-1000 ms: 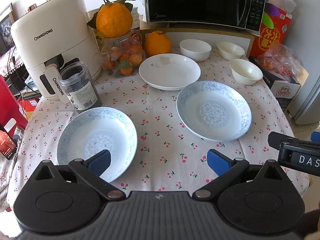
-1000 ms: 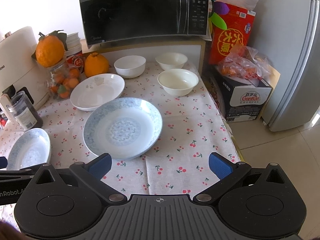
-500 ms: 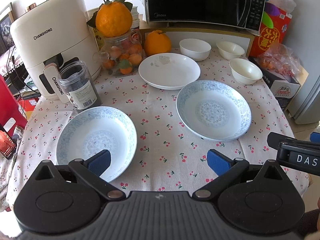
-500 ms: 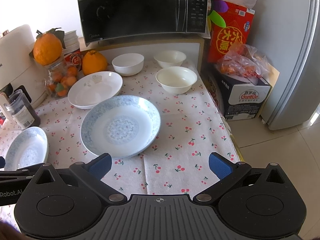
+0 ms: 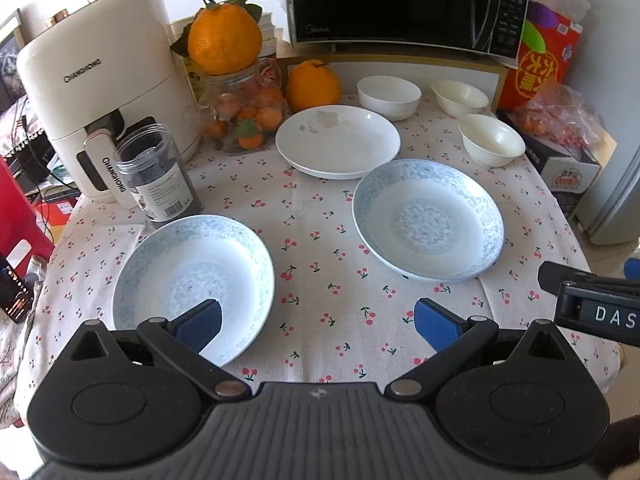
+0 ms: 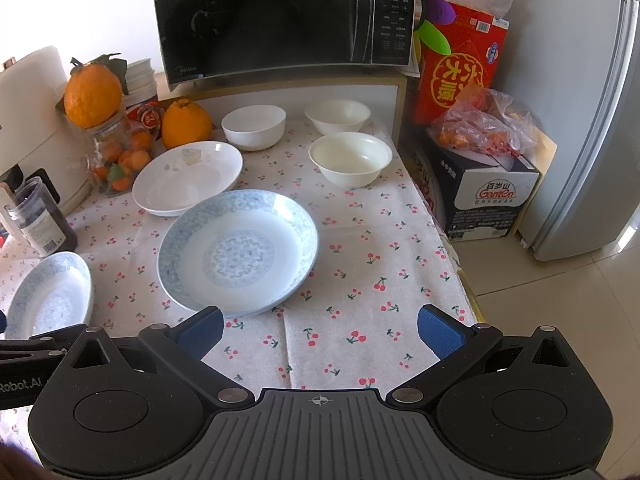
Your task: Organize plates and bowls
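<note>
A: Blue pads on both – left gripper (image 5: 316, 322) jaws spread wide, nothing between; right gripper (image 6: 320, 330) same, empty.

B: Plates?

A: Blue-patterned plate (image 5: 194, 284) just under left gripper's left pad. 2nd blue-patterned plate (image 6: 238, 254) mid-bench, just ahead of right gripper. Plain white plate (image 6: 188, 178) behind, rims nearly touching.

B: Bowls?

A: 3 white bowls at back: nearest (image 6: 351, 159), far right (image 6: 338, 116), far left (image 6: 254, 127), under the microwave (image 6: 284, 20). Cherry-print cloth (image 6: 360, 280) covers bench.
</note>
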A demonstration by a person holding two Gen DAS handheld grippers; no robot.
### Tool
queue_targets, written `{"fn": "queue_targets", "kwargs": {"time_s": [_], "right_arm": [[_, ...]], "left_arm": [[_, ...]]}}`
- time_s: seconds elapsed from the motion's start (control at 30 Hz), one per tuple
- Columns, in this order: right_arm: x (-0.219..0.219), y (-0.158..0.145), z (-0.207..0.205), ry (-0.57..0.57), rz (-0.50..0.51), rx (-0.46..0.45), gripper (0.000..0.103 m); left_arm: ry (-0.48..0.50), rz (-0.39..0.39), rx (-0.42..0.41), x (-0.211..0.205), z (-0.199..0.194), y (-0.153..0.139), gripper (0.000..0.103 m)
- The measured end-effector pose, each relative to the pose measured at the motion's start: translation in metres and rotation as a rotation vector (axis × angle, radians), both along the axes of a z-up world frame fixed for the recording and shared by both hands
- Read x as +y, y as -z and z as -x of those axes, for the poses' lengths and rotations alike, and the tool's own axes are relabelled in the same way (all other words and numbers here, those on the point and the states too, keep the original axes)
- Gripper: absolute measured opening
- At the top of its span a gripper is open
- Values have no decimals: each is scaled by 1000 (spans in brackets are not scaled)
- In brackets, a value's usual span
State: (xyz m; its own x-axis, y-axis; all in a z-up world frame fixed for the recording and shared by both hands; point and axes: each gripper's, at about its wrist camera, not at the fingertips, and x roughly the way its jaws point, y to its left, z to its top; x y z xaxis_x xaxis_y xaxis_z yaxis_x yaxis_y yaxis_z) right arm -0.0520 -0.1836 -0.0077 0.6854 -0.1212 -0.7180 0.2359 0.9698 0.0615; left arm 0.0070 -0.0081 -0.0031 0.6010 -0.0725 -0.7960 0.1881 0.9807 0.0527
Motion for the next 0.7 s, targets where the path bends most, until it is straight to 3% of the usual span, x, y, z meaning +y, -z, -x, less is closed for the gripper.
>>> {"fn": "queue_targets", "kwargs": {"time_s": [0.5, 0.7], "right_arm": [[-8, -38, -37, -45, 144, -67, 103], [-13, -24, -65, -130, 95, -24, 103]], "left_arm": [[145, 61, 2, 0, -41, -2, 103], [156, 79, 26, -1, -56, 10, 103]]}}
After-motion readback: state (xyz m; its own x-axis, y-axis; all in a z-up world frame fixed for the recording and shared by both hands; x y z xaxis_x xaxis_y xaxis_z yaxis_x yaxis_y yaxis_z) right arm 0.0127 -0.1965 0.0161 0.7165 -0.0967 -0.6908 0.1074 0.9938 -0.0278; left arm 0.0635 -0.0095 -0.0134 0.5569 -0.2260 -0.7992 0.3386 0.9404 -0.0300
